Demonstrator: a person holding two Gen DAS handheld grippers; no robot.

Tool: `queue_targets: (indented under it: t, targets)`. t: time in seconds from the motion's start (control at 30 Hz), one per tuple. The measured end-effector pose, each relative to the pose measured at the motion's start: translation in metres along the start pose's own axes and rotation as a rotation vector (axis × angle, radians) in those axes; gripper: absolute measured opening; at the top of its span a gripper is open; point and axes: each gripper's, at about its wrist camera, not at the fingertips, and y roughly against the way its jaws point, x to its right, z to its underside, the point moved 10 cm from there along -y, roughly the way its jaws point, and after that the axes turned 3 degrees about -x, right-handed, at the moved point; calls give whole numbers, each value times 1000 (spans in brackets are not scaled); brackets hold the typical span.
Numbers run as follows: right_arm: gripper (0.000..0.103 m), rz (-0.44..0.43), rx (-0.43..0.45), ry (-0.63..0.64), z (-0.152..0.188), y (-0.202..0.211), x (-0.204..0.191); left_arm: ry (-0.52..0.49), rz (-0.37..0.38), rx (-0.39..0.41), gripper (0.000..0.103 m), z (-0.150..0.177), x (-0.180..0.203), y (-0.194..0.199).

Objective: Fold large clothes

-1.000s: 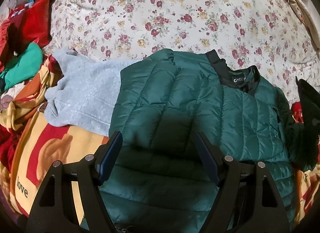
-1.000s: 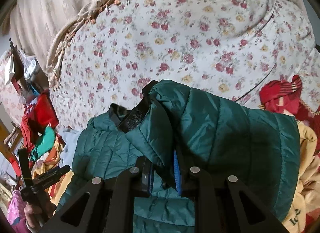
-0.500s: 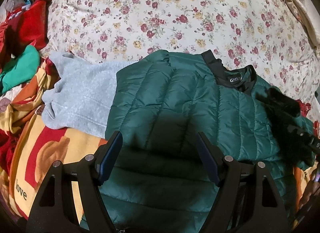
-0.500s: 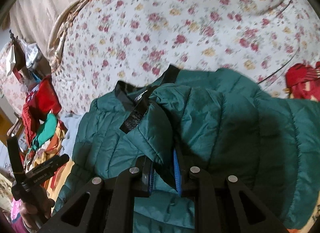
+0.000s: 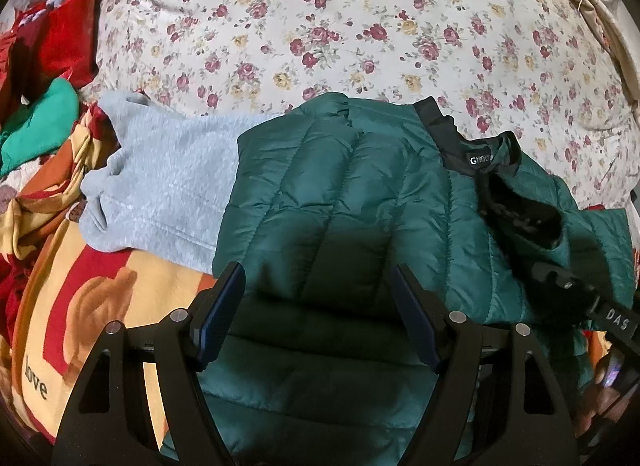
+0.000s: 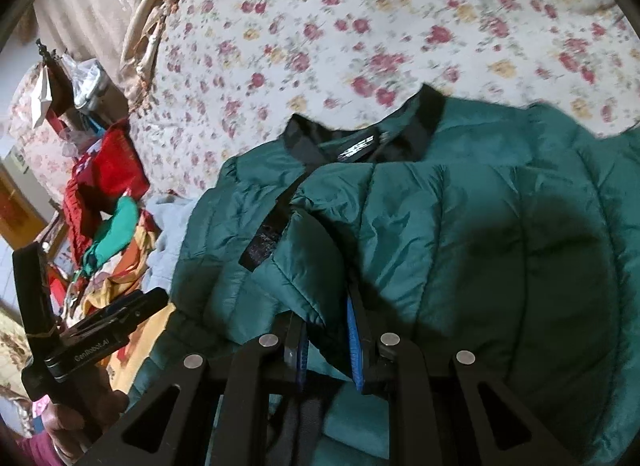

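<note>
Right gripper [image 6: 328, 350] clenched on green jacket [image 6: 460, 234] flap (folding it over); left gripper [image 5: 316, 318] released above it.

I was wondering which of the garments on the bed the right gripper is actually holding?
The green quilted jacket: the right gripper is shut on its folded-over edge, while the grey fleece lies untouched beside it.

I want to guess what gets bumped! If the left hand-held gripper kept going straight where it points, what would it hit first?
Most likely the green puffy jacket. The left hand-held gripper stands open just above it, pointing down at its quilted back, with nothing visible between them.
</note>
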Motion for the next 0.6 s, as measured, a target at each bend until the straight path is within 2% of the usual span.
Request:
queue_targets:
  t: [0.27, 0.4, 0.43, 0.47, 0.6]
  targets:
    - [16, -68, -66, 0, 14, -39, -24, 42, 42, -1, 76, -3, -6, 0]
    - [17, -35, -74, 17, 19, -45, -23, 85, 88, -11, 76, -3, -5, 1]
    - [24, -35, -75, 17, 19, -45, -24, 92, 101, -14, 76, -3, -3, 2]
    - [35, -43, -77, 15, 18, -43, -25, 97, 112, -20, 76, -3, -1, 2]
    - [43, 3, -93, 53, 23, -29, -34, 111, 188, -41, 76, -1, 10, 8]
